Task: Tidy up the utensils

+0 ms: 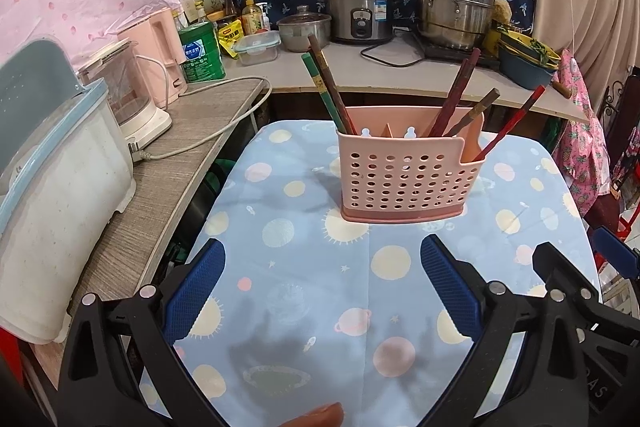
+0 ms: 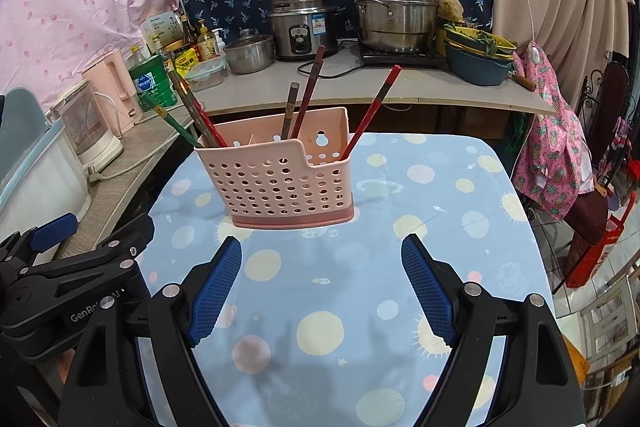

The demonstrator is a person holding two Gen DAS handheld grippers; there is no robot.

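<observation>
Holder: we see the pink utensil holder (image 1: pixel 408 171) standing upright on the tabletop (image 1: pixel 304 267), in the middle of both views, above and well apart from both grippers.
Chopsticks: we count chopsticks (image 1: pixel 332 95) leaning out of its compartments, some at the left end, some at the right; one red chopstick (image 2: pixel 370 111) leans from the low notch at the right.
Left gripper: our left gripper (image 1: pixel 320 291) fills the bottom of its own view, fingers spread wide, nothing between them.
Right gripper: our right gripper (image 2: pixel 322 291) sits likewise at the bottom of its view, wide open and empty.
View differences: the left view alone shows a fingertip (image 1: pixel 316 417) at the bottom edge and the white bin (image 1: pixel 56 211) at the left; the right view alone shows the holder's back wall with its hanging hole.
Pose: both grippers point down at a slant over the patterned cloth.
</observation>
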